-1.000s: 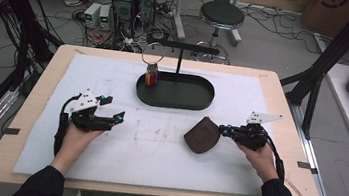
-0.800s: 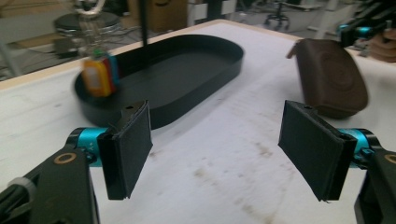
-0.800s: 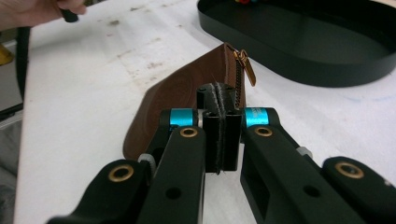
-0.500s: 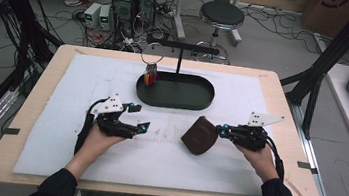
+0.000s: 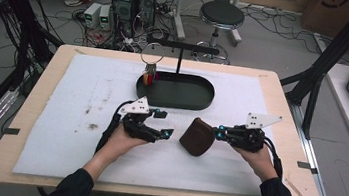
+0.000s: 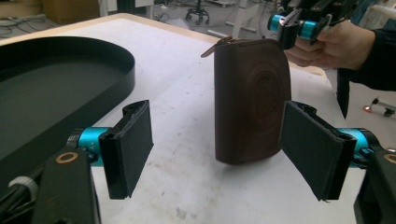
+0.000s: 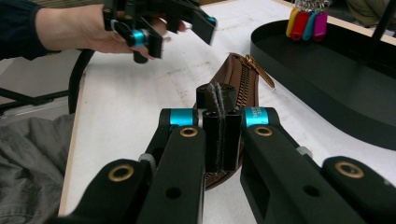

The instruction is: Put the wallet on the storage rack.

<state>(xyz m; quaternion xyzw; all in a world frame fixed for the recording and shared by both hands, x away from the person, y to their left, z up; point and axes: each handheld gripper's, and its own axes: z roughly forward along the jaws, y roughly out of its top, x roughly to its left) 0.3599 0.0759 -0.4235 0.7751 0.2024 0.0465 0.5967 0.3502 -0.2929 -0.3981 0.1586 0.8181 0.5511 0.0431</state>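
A brown leather zip pouch (image 5: pixel 198 137) stands on its edge on the white mat, zipper side toward my right hand. My right gripper (image 5: pixel 216 132) is shut on the pouch's zipper edge (image 7: pixel 243 74), its pads pressed together (image 7: pixel 217 100). My left gripper (image 5: pixel 165 123) is open just left of the pouch. In the left gripper view its two pads stand wide apart, with the pouch (image 6: pixel 252 98) a little ahead of them and untouched, and the right gripper (image 6: pixel 289 28) sits at the pouch's top far corner.
A black oval tray (image 5: pixel 202 99) lies behind the pouch, with coloured key tags (image 5: pixel 148 77) hanging from a ring on a black stand (image 5: pixel 181 46) at its left end. The white mat (image 5: pixel 75 111) covers most of the wooden table.
My left gripper has travelled right across the mat, from the left side up to the pouch, still open. The right gripper and the pouch have stayed put.
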